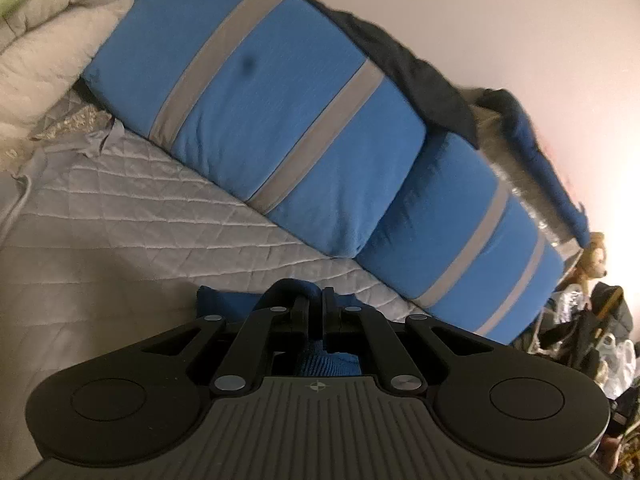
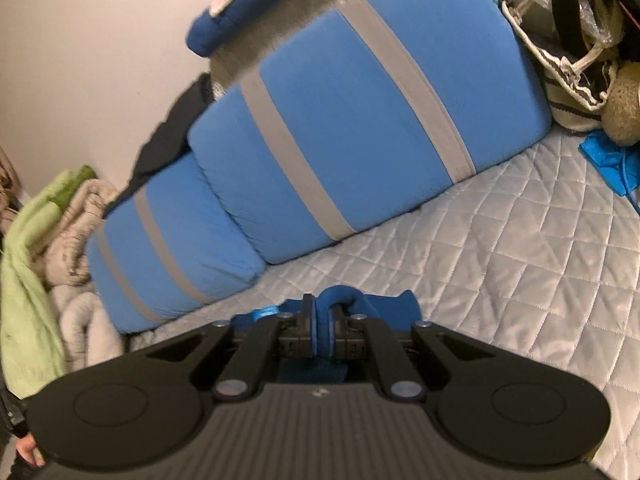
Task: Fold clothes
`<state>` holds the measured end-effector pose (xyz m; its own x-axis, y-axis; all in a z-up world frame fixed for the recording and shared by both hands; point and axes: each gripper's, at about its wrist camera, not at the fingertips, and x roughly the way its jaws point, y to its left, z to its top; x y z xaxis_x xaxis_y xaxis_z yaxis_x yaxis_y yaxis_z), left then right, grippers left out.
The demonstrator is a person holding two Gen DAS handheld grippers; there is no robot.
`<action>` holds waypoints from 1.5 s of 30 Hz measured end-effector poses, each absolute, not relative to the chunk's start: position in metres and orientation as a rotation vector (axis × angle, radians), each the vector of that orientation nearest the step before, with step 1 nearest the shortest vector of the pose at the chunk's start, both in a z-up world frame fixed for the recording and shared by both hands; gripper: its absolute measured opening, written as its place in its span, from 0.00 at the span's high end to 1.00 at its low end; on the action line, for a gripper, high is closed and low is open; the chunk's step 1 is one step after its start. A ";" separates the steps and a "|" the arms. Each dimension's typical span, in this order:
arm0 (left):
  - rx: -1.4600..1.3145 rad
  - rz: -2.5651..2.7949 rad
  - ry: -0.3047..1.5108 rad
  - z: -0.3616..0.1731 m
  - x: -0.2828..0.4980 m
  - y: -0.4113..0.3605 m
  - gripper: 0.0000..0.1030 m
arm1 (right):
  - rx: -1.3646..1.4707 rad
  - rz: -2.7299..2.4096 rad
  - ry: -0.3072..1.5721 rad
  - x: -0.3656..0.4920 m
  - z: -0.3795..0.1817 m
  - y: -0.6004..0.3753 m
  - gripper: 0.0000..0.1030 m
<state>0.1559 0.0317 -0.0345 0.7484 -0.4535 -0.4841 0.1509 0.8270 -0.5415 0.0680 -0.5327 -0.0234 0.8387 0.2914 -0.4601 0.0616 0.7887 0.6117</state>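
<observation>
left gripper [image 1: 316, 300]: jaws nearly closed, clamped on a fold of the blue garment [image 1: 224, 300]; cloth bunches at the fingertips and shows again below, between the linkage arms.
right gripper [image 2: 322, 312]: jaws clenched on the same blue garment [image 2: 384, 304]; a rolled edge of it loops over the finger tips, more cloth spreads to the right of the fingers.
blue garment: dark blue knit, held by both grippers, sitting just above or on the quilt at the near edge of each view. Cannot tell if it is lifted clear of the quilt.
quilted cover [image 1: 120, 216]: pale grey, diamond stitching, covers the bed under both grippers; also seen at [image 2: 520, 260].
blue cushions [image 1: 256, 92]: two big blue cushions with grey stripes, lying end to end along the far side against the wall [image 1: 480, 20]; same pair in the right wrist view [image 2: 360, 120].
dark cloth [image 1: 400, 60]: draped on top of the cushions, by the wall.
blankets [image 2: 76, 216]: beige bundle with a green blanket [image 2: 28, 272] at the far left end of the cushions.
bag [image 2: 568, 68]: striped tote plus clutter at the far right end, touching the cushion.
soft toy [image 1: 594, 256]: beige, far right, beyond the cushions.
blur: both frames slightly smeared, fine detail unclear.
</observation>
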 end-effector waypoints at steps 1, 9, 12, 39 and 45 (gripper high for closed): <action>-0.496 -0.343 0.655 -0.037 0.162 0.030 0.95 | 0.653 0.123 0.582 0.075 -0.028 -0.533 0.94; -0.482 -0.283 0.746 -0.072 0.212 0.019 0.95 | 0.643 0.071 0.655 0.125 -0.064 -0.533 0.94; -0.475 -0.264 0.776 -0.087 0.226 0.015 0.95 | 0.644 0.056 0.683 0.143 -0.081 -0.532 0.94; -0.635 -0.368 0.967 -0.128 0.211 0.040 0.46 | 0.710 0.189 0.826 0.138 -0.109 -0.541 0.28; -0.658 -0.398 0.985 -0.133 0.209 0.037 0.47 | 0.754 0.214 0.836 0.128 -0.116 -0.536 0.31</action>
